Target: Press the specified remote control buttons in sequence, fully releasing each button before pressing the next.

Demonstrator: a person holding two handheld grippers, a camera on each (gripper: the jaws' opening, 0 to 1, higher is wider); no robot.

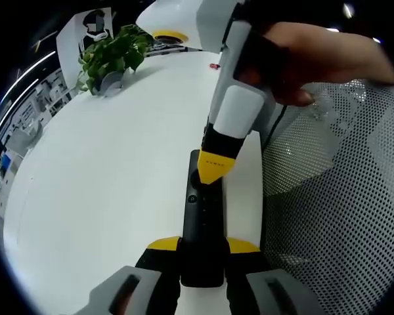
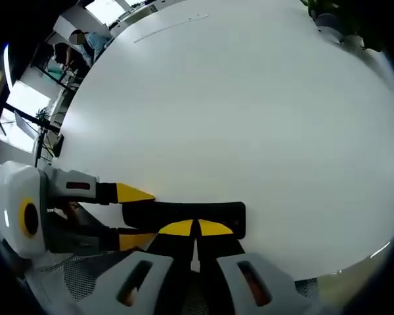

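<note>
At the lower centre of the left gripper view, the left gripper (image 1: pixel 201 262) is closed on the near end of a long black remote control (image 1: pixel 202 223), holding it just above the white table (image 1: pixel 105 170). The right gripper (image 1: pixel 217 167), its yellow tips drawn together into a point with nothing between them, comes down from the upper right and meets the remote's upper face. This looks like a button press in progress. Next, the tip should lift fully clear before moving to another button.

In the right gripper view, the remote (image 2: pixel 184 213) lies across the lower centre.
</note>
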